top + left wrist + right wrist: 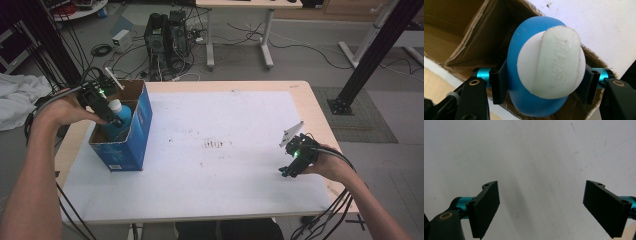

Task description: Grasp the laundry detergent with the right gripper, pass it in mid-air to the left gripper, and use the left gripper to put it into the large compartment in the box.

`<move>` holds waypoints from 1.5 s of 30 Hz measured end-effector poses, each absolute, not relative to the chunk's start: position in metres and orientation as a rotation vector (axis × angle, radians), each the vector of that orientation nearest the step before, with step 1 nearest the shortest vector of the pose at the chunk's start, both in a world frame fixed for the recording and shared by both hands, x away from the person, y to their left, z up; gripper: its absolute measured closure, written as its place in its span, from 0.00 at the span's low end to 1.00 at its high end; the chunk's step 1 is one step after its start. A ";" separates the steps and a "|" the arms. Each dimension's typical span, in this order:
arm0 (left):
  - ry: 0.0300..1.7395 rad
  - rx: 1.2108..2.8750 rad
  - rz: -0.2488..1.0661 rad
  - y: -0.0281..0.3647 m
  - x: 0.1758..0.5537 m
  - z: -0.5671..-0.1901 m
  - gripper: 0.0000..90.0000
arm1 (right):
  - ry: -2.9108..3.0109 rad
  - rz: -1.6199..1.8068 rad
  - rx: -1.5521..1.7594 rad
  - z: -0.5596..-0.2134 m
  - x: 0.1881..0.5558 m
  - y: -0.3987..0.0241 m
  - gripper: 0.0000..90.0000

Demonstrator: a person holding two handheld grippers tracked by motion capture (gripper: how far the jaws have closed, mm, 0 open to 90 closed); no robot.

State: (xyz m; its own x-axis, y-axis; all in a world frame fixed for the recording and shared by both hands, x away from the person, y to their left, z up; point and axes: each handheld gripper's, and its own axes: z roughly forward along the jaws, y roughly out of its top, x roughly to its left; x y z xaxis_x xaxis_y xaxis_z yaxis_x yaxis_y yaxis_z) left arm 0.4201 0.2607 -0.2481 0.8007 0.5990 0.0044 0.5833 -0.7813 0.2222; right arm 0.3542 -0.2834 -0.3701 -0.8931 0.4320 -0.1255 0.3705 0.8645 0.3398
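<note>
Two hand-held grippers: left (544, 86) clamps blue bottle (529, 100) inside cardboard box (141, 125); right (541, 207) wide, over white sheet (536, 150).

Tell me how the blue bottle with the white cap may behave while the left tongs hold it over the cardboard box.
The blue bottle looks like smooth, rounded plastic, so it may slip or twist between the flat pads of the left tongs. It seems light enough for a side grip. Its narrow shape suggests it could tip once released in the cardboard box.
</note>
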 end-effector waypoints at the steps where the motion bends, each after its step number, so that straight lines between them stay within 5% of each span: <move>1: 0.919 2.786 0.108 0.261 0.420 -0.250 0.42 | 2.841 0.459 0.618 -0.370 0.354 -0.283 0.15; 45: 0.924 2.870 0.094 0.254 0.420 -0.270 0.41 | 2.845 0.459 0.638 -0.376 0.353 -0.281 0.15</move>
State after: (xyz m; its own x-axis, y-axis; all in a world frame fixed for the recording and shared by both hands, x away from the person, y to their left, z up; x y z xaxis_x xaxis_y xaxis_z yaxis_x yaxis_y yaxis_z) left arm 0.4200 0.2541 -0.2704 0.8112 0.5844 0.0211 0.5766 -0.8054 0.1376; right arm 0.3529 -0.2812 -0.3757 -0.8895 0.4420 -0.1155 0.3833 0.8596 0.3378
